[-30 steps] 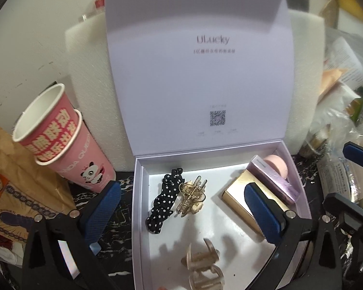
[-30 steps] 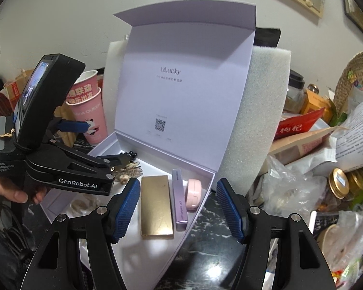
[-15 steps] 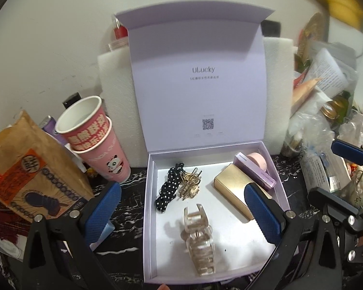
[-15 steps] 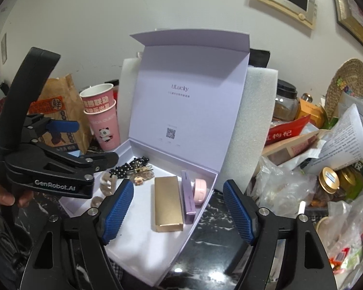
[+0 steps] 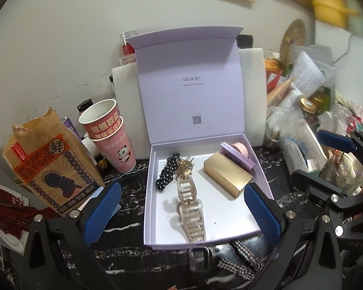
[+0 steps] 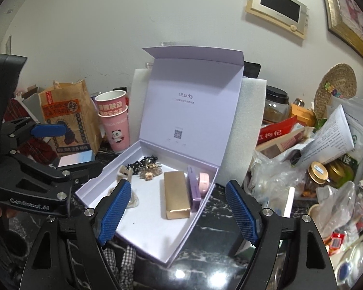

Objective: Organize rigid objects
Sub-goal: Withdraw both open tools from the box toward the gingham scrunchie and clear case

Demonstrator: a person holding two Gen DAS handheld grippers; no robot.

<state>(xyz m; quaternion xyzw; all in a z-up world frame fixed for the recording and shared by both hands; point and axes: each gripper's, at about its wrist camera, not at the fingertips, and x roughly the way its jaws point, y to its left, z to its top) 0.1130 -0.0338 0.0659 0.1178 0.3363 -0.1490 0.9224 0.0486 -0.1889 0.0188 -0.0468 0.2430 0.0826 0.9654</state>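
Note:
An open lilac box (image 5: 148,217) (image 6: 181,236) sits on the dark marble table, lid upright. Inside lie a gold box (image 5: 227,177) (image 6: 176,197), a purple case (image 5: 237,155) (image 6: 194,191), a pink round case (image 5: 240,148) (image 6: 204,181), a clear hair claw (image 5: 191,212), a gold clip (image 5: 185,169) (image 6: 150,171) and a black dotted scrunchie (image 5: 168,175). My left gripper (image 5: 181,213) is open and empty before the box. My right gripper (image 6: 177,213) is open and empty over the box's right front.
Stacked pink paper cups (image 5: 111,135) (image 6: 113,120) and a brown paper bag (image 5: 50,164) (image 6: 67,118) stand left of the box. White foam (image 5: 251,96) stands behind it. Bags and jars (image 6: 317,171) crowd the right. A checkered scrunchie (image 5: 244,261) and a small dark case (image 5: 200,258) lie before the box.
Both grippers have pulled back and up from the box, so more of the table and wall shows. The box contents have not moved.

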